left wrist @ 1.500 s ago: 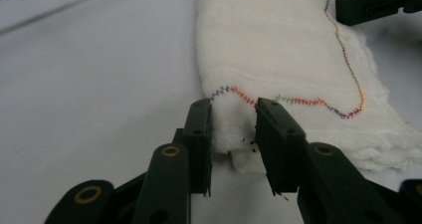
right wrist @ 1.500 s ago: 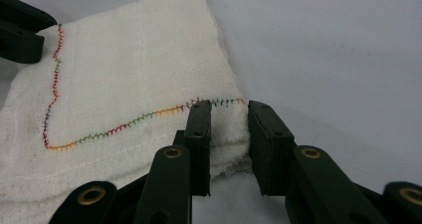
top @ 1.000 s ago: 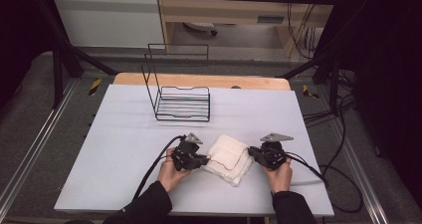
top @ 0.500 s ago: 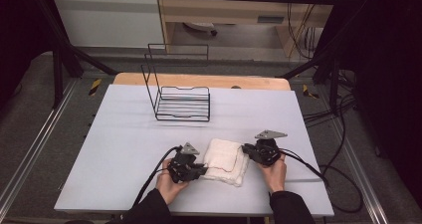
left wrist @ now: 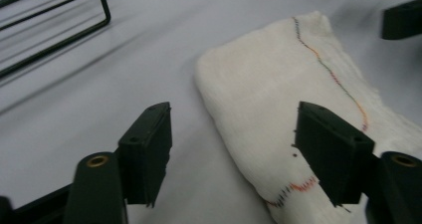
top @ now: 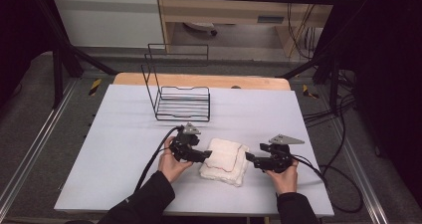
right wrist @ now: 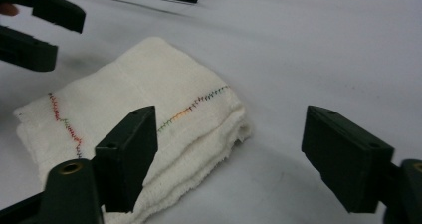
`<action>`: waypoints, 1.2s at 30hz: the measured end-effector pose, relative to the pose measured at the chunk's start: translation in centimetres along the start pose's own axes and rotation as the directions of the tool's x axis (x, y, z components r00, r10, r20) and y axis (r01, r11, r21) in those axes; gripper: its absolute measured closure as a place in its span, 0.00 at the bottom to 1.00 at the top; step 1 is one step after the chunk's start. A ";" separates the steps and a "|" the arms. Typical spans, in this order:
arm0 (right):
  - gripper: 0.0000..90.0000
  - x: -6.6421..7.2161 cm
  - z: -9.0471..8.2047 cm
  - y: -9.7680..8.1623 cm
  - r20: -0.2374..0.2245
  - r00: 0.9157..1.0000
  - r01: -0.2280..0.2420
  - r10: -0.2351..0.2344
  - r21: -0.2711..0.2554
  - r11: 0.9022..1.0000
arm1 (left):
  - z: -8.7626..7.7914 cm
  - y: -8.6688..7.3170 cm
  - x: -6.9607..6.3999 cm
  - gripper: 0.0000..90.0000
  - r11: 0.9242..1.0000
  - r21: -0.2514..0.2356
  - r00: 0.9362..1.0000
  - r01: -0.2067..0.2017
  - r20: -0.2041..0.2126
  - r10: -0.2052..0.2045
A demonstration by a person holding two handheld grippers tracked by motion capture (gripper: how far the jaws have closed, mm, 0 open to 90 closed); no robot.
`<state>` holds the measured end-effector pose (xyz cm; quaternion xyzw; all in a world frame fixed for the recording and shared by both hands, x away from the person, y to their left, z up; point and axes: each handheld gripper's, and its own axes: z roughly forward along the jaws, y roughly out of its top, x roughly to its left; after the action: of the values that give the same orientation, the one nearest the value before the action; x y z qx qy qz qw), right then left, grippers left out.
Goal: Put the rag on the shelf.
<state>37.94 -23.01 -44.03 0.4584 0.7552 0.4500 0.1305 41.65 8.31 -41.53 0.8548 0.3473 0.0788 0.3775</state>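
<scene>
**Both claws released beside the folded towel**

The left claw [top: 208,156] sits at the near left edge of a folded white towel [top: 225,160], held in the person's left hand [top: 171,165]. Its jaws have just been opening and now stand apart, pressing on nothing. In the left gripper view the towel [left wrist: 278,104] lies ahead of and partly between the two black jaws, with one jaw over bare surface and the other in front of the cloth's near corner; I cannot tell whether that jaw touches the cloth.

The right claw [top: 250,158] sits just off the towel's opposite edge, in the right hand [top: 283,176]. Its jaws have also just been opening and are released, with nothing gripped. In the right gripper view the towel [right wrist: 144,109] lies ahead and toward one jaw, while the gap between the jaws looks onto bare surface. A line of coloured stitching crosses the cloth's top fold, and the stacked layers show at its edge.

The towel rests flat on the pale surface [top: 114,149], between the two claws. A cable [top: 152,159] trails from the left claw back toward the person.

Beyond the claws, well apart from the towel, a black wire rack [top: 181,102] stands upright on the surface.
</scene>
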 end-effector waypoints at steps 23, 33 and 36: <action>0.03 -0.3 -1.2 -1.5 -0.020 1.000 -0.003 0.004 0.040 0.999 | 5.5 2.0 2.4 0.46 0.995 0.033 0.995 0.093 -0.024 -0.092; 0.03 -0.2 -0.9 -1.6 -0.021 1.000 -0.002 0.003 0.051 0.999 | 5.8 2.1 1.6 0.74 0.991 0.040 0.992 0.125 0.011 -0.125; 0.04 -0.2 -0.9 -1.6 -0.017 1.000 -0.003 0.003 0.046 0.999 | 5.9 2.1 1.4 0.80 0.991 0.040 0.992 0.127 0.022 -0.128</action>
<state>36.61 -24.01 -44.80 0.4587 0.7658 0.4365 0.1128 46.15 4.78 -44.41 0.8389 0.3979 0.0374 0.3695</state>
